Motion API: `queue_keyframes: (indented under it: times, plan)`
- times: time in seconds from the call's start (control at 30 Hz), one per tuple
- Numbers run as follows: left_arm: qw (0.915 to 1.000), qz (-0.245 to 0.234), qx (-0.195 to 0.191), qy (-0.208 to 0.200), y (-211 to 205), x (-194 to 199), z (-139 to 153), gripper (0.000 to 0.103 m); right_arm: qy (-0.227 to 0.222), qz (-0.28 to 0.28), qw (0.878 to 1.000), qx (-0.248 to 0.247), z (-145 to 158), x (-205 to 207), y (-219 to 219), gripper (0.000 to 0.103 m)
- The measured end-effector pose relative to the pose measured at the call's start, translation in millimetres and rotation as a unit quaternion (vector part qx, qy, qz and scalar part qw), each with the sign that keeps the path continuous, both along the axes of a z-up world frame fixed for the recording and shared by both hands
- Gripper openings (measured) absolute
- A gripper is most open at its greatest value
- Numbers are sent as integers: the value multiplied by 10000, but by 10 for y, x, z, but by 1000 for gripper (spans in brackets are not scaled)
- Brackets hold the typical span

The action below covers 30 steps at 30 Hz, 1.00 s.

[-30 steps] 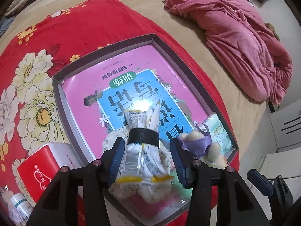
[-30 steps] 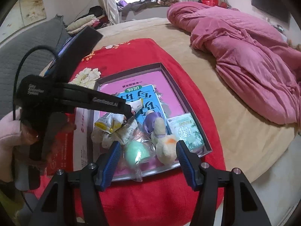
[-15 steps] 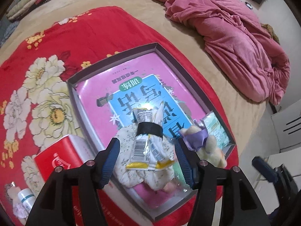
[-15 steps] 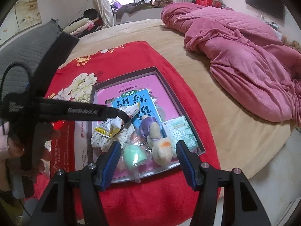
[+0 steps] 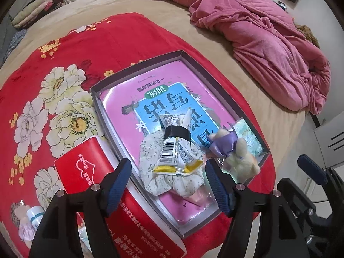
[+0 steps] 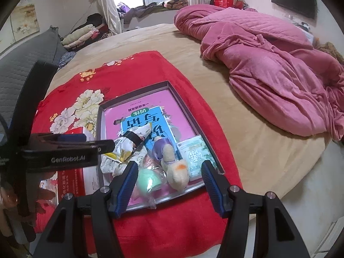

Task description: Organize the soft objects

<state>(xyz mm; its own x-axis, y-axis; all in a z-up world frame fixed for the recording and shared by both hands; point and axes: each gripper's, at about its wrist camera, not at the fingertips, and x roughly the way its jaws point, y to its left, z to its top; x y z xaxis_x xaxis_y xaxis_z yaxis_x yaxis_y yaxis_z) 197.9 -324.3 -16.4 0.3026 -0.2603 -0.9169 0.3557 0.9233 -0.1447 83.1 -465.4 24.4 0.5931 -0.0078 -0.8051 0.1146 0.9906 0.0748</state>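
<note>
Tray: we saw a shallow grey tray [image 5: 97, 99] on the red floral blanket [image 5: 64, 64]; its floor was a pink and blue printed sheet [image 5: 150, 99]; at its near end lay a floral cloth bundle [image 5: 154, 172], a banded snack packet [image 5: 174, 150] on top, a plush duck [image 6: 175, 172] with a purple bow, a green tissue pack [image 6: 194, 154] and a mint-green ball [image 6: 148, 179].
Grippers: our left gripper [image 5: 167, 182] was spread, empty, above the bundle; our right gripper [image 6: 167, 185] was spread, empty.
Change: a second earlier the left fingers flanked the packet closely; they had since drawn back.
Room: red box [image 5: 86, 165] beside the tray; pink quilt [image 6: 268, 64] on the tan bed.
</note>
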Motion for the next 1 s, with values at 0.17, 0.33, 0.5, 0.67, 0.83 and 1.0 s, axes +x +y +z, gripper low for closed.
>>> queue_keyframes:
  times: [0.17,0.33,0.5,0.67,0.83,1.0]
  plan:
    - [9999,67,-22,-121,65,-66,44,75,69,-46,9999,-78,-10,9,17,61]
    - [9989,89,35,-464,139,-176,148,76,106,-108,9997,-174,-56,5,39,61]
    - [9982,83,15,-592,212,-314,261,77,175,-217,9995,-141,-86,-1,23,63]
    - [9962,250,199,-806,309,-459,366,77,169,-246,9993,-205,-36,-8,59,74]
    - [9925,408,362,-1097,406,-592,515,77,75,-227,9994,-243,69,-23,122,74]
    - [9916,411,298,-1193,522,-705,647,77,-42,-278,9993,-256,197,-54,160,74]
